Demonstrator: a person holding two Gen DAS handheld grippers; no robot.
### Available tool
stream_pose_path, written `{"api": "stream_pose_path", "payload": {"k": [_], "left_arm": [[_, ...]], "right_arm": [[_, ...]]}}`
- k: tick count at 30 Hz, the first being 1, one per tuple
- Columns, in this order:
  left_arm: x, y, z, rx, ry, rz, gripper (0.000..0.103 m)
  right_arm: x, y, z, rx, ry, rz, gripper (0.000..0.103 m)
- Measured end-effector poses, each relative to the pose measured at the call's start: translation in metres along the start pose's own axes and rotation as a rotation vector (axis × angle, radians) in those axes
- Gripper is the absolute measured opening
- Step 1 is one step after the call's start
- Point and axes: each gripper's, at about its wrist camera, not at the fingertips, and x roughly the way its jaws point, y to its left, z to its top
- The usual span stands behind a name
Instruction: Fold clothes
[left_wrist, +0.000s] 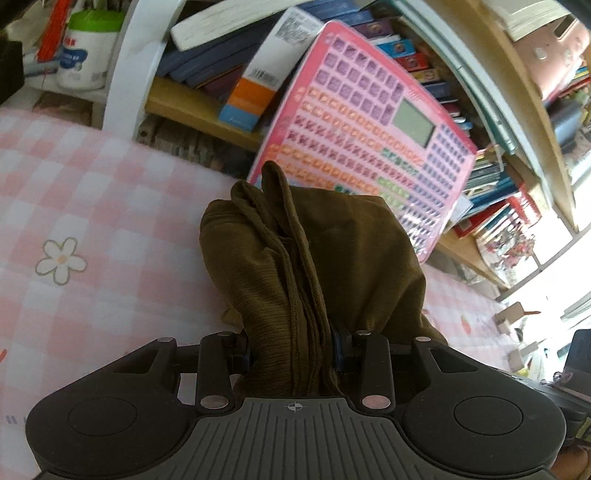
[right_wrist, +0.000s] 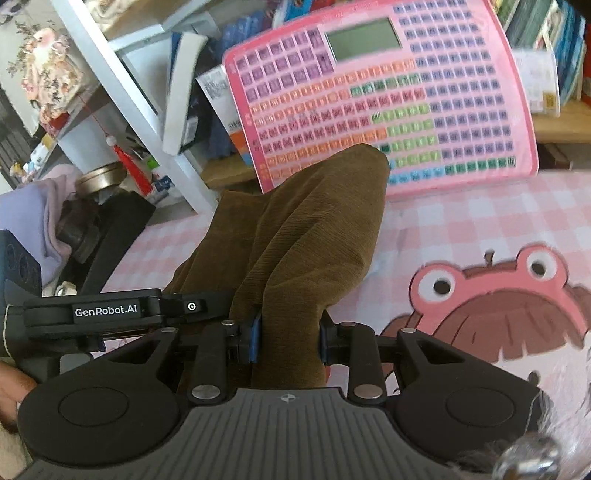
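An olive-brown corduroy garment (left_wrist: 314, 266) is bunched in thick folds and held up over the pink checked bedsheet (left_wrist: 92, 192). My left gripper (left_wrist: 293, 350) is shut on a gathered edge of it. In the right wrist view the same garment (right_wrist: 295, 229) rises from between the blue pads, and my right gripper (right_wrist: 290, 339) is shut on it. The left gripper's black body (right_wrist: 110, 312) shows at the left of the right wrist view, close beside the right one. The fingertips of both grippers are hidden by cloth.
A pink learning tablet (left_wrist: 369, 136) leans on a bookshelf (left_wrist: 207, 107) full of books just behind the garment; it also shows in the right wrist view (right_wrist: 388, 99). A frog cartoon print (right_wrist: 498, 302) lies on the sheet at right. A lavender cloth (right_wrist: 48, 221) lies at left.
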Motion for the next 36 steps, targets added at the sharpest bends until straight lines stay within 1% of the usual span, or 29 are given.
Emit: {"api": "stream_pose_path", "payload": {"k": [2,3,4,5,7,9,11,13,16,19,24,29,30,31,36], "left_arm": [[0.002,0.004,-0.001,0.000,0.009,0.008,0.038],[0.003,0.005,-0.001,-0.002,0.009,0.014,0.039],[0.002,0.005,-0.002,-0.004,0.006,0.021,0.041],[0.002,0.006,-0.002,-0.007,0.003,0.028,0.044],[-0.003,0.003,-0.004,-0.006,-0.015,0.061,0.045],[-0.010,-0.003,-0.006,0.016,-0.037,0.093,0.049],[-0.018,-0.009,-0.007,0.044,-0.061,0.122,0.055],[-0.029,-0.015,-0.011,0.081,-0.087,0.138,0.057],[-0.046,-0.023,-0.021,0.130,-0.125,0.161,0.066],[-0.062,-0.031,-0.033,0.177,-0.157,0.182,0.070],[-0.080,-0.040,-0.060,0.241,-0.161,0.207,0.076],[-0.089,-0.046,-0.078,0.235,-0.144,0.255,0.086],[-0.091,-0.046,-0.080,0.232,-0.145,0.264,0.087],[-0.093,-0.047,-0.083,0.228,-0.148,0.272,0.088],[-0.101,-0.053,-0.094,0.216,-0.157,0.320,0.089]], "right_arm": [[0.003,-0.002,-0.003,0.015,0.003,-0.019,0.030],[0.004,-0.002,-0.005,0.018,0.000,-0.035,0.035],[0.004,-0.002,-0.006,0.021,-0.004,-0.050,0.043],[0.005,-0.003,-0.007,0.024,-0.007,-0.066,0.045],[0.001,0.002,-0.008,0.004,-0.018,-0.105,0.053],[-0.003,0.007,-0.008,-0.023,-0.028,-0.144,0.056],[-0.011,0.015,-0.010,-0.052,-0.050,-0.175,0.063],[-0.023,0.024,-0.013,-0.079,-0.088,-0.209,0.072],[-0.037,0.034,-0.027,-0.114,-0.121,-0.275,0.077],[-0.050,0.043,-0.041,-0.143,-0.141,-0.341,0.081],[-0.069,0.053,-0.066,-0.123,-0.162,-0.384,0.087],[-0.083,0.061,-0.085,-0.123,-0.175,-0.428,0.094],[-0.085,0.062,-0.087,-0.124,-0.172,-0.434,0.098],[-0.087,0.062,-0.090,-0.129,-0.171,-0.434,0.099],[-0.092,0.063,-0.097,-0.153,-0.165,-0.421,0.100]]}}
